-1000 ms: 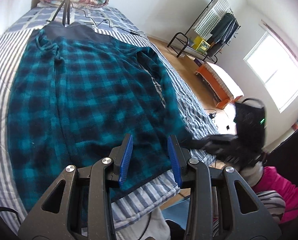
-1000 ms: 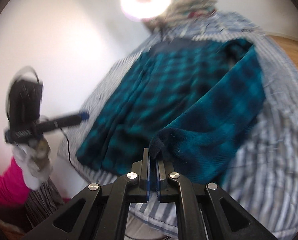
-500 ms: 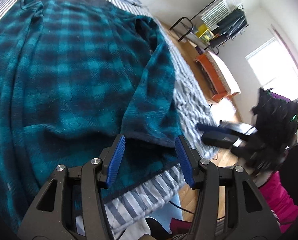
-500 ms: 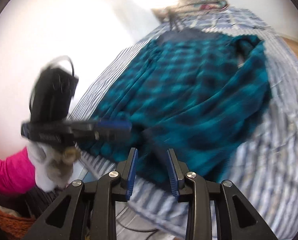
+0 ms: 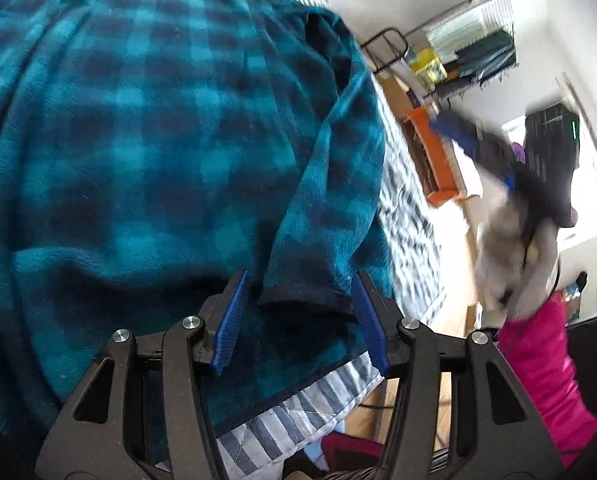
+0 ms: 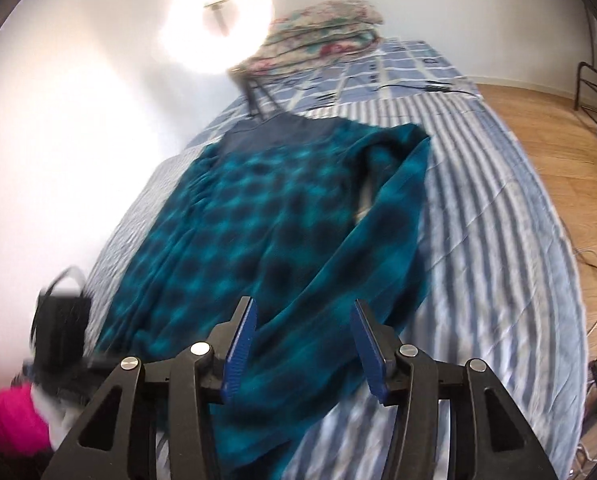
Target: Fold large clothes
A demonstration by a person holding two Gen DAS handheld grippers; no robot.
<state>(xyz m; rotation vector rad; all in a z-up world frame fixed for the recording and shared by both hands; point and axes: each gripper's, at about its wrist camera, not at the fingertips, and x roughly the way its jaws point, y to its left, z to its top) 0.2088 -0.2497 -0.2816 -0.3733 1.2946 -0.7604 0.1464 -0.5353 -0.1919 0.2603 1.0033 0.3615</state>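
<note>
Plaid robe (image 5: 146, 128) flat on bed (image 6: 498, 208). Left gripper (image 5: 300, 320) apart, straddling sleeve cuff (image 5: 298, 294). Right gripper (image 6: 304, 346) opening, empty, above hem.

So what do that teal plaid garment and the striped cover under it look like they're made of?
Teal plaid garment: looks like plush fleece, matte and fuzzy, with a soft nap and a thick dark-bound cuff. Striped cover: seems a thin quilted woven fabric, perhaps cotton, matte, with stitched lines and fine creases.
</note>
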